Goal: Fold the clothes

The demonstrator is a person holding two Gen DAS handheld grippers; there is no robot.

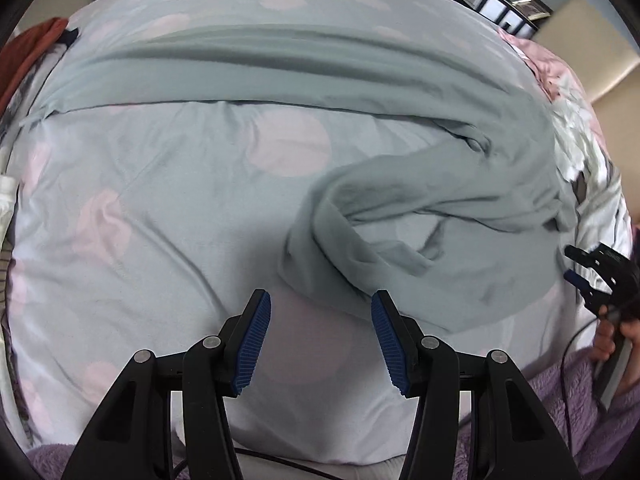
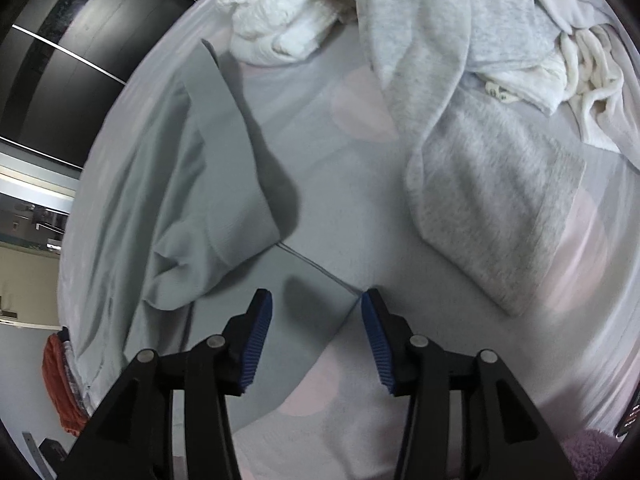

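1. The grey-green garment (image 1: 280, 76) lies on the bed, spread across the far side in my left view, w/ a long sleeve (image 1: 400, 208) curling back toward me and twisted over itself near the left tongs. I read it as a long-sleeve top, laid out so the sleeve can be brought in first.
2. Looks: soft, thin knit, matte, creased lengthwise; the sleeve end (image 2: 224, 216) sits rumpled in the right view, cuff folded under, throwing a dark shadow on the sheet. Not flat yet, so prob. early in the fold.
3. Left tongs (image 1: 320, 336): spread wide, nothing between the pads, hovering just short of the sleeve's near fold, lined up for a grab imo.
4. Right tongs (image 2: 316, 336): also spread, holding nothing; a garment edge or seam runs right up to the right pad. Can't tell if it touches; view's blurred there.
5. Underneath: bedsheet (image 1: 140, 200), pale w/ pink dots.
6. Further out: a light grey fleece piece (image 2: 500, 200) and white fluffy laundry (image 2: 280, 12) heaped at the far side of the bed, well apart from the tongs; prob. waiting their turn.
7. Orange cloth (image 1: 36, 48) at the bed's edge.
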